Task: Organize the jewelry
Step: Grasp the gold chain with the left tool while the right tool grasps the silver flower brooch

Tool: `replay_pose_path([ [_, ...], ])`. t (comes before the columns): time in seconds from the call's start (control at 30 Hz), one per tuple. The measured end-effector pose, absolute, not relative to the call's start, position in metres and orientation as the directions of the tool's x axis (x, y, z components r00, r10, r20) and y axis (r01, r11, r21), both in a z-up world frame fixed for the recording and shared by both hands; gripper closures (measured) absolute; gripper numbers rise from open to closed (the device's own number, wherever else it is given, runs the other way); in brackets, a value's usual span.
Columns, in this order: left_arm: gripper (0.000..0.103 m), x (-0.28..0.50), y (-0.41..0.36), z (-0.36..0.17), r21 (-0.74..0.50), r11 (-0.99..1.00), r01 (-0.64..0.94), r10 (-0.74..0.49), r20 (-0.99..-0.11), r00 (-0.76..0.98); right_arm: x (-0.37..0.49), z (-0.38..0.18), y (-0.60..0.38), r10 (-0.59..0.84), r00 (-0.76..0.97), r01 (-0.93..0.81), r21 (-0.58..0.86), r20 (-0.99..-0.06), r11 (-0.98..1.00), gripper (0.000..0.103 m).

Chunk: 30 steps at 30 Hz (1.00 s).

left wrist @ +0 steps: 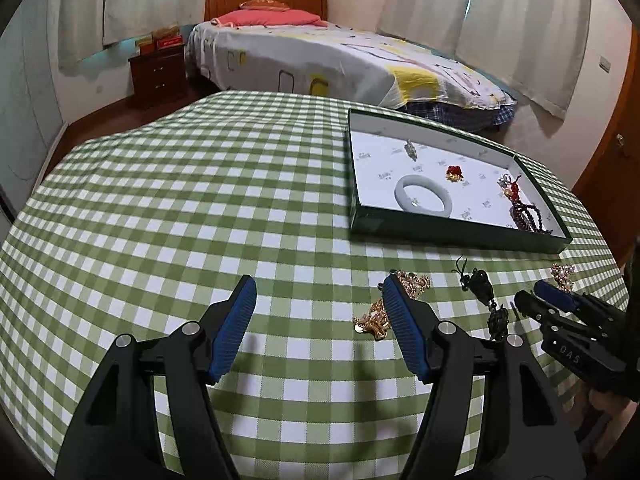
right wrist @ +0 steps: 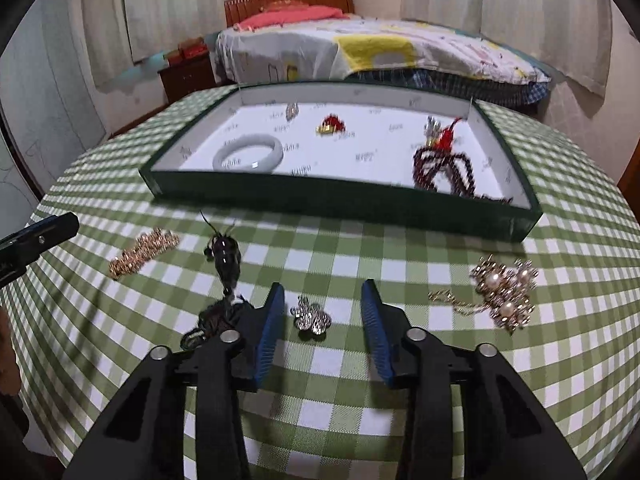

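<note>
My left claw point(left wrist: 318, 312) is spread wide and holds nothing; it hangs over the table point(left wrist: 160, 208) so its right pad lands by the gold chain point(left wrist: 400, 300), which lies in front of the green tray point(left wrist: 456, 236). Right of that chain: black tassel pendant point(right wrist: 224, 256). My right claw point(right wrist: 322, 316) is released but straddles the rhinestone brooch point(right wrist: 310, 318), pads not touching it, lined up to pinch. Pearl brooch point(right wrist: 504, 292) lies off the tray's right corner. The tray already holds a white bangle point(right wrist: 248, 154) and dark beads point(right wrist: 444, 172).
</note>
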<state>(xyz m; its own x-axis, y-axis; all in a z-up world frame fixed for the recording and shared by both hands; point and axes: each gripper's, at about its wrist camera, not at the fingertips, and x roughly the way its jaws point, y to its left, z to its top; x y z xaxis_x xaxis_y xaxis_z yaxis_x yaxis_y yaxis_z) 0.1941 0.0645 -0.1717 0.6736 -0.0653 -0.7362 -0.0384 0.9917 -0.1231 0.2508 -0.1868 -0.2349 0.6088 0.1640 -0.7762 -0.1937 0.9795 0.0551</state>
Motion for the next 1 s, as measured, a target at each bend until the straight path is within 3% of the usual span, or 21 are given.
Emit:
replay_pose_path([
  [0.13, 0.039, 0.194, 0.059, -0.174, -0.126, 0.992, -0.020, -0.080, -0.739, 0.669, 0.250, -0.237, -0.187, 0.157, 0.607, -0.194, 0.046, -0.779, 0.980, 0.070],
  [0.23, 0.039, 0.194, 0.056, -0.176, -0.129, 0.992, -0.015, -0.087, -0.744, 0.663, 0.248, -0.237, -0.189, 0.158, 0.606, -0.196, 0.046, -0.779, 0.979, 0.081],
  [0.5, 0.039, 0.195, 0.040, -0.181, -0.125, 0.992, 0.005, -0.098, -0.754, 0.650, 0.240, -0.233, -0.197, 0.161, 0.619, -0.209, 0.036, -0.768, 0.977, 0.090],
  [1.0, 0.039, 0.216, -0.002, -0.207, -0.089, 0.995, 0.041, -0.095, -0.785, 0.612, 0.234, -0.229, -0.240, 0.187, 0.637, -0.161, 0.108, -0.748, 0.981, 0.094],
])
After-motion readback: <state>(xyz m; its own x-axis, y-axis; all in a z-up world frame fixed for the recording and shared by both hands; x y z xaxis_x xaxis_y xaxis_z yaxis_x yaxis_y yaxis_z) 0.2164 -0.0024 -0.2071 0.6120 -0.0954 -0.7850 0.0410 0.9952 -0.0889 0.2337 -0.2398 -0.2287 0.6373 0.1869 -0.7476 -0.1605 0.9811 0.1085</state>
